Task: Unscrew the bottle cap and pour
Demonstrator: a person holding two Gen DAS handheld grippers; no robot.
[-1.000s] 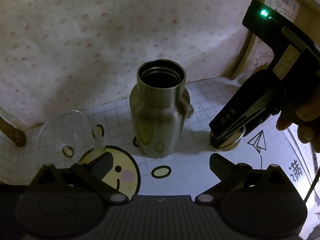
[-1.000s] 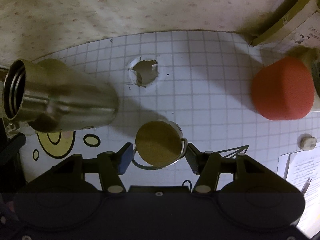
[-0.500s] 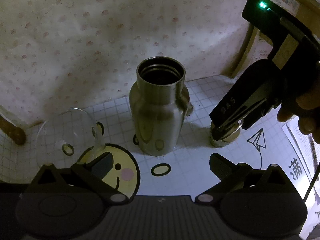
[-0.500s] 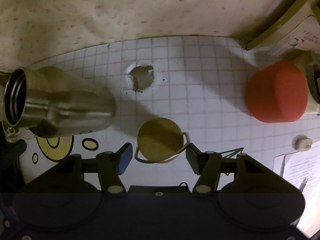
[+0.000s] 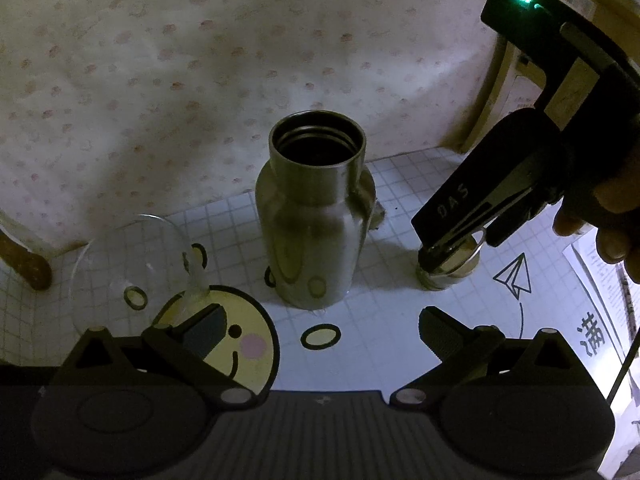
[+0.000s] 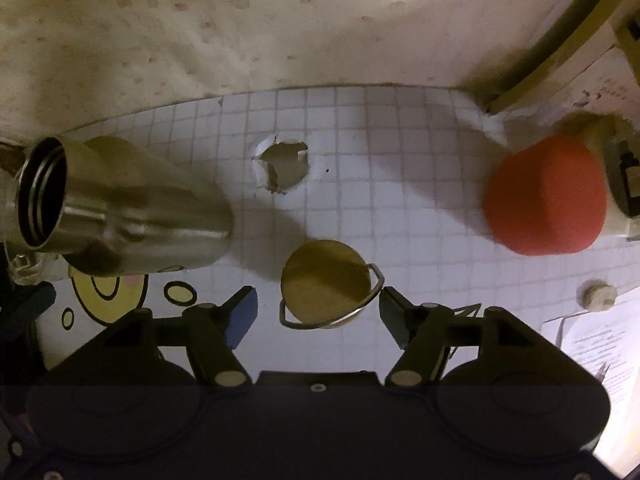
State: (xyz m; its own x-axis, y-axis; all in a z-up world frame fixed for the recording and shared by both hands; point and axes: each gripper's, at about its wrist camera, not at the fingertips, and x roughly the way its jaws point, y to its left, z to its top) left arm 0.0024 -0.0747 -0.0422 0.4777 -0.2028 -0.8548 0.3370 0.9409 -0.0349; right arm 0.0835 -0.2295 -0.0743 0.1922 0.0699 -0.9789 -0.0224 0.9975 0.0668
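The steel bottle (image 5: 316, 216) stands uncapped on the bench (image 5: 380, 312), and its cap (image 6: 324, 282) lies just beside it. Both the left gripper (image 5: 320, 320) and the right gripper (image 6: 316, 300) have wide fingers, holding nothing — a careless reach may tip the open bottle, or knock the glass (image 5: 128, 264).

The bottle (image 5: 316, 216) stands upright on the mat (image 5: 384, 312), its mouth uncapped. Left of it sits a glass (image 5: 132, 264); to its right the cap (image 6: 324, 284) lies on the mat, between the spread fingers of the right gripper (image 6: 316, 308). Further right is a speaker (image 6: 546, 196). The left gripper (image 5: 320, 328) is before the bottle, fingers apart.
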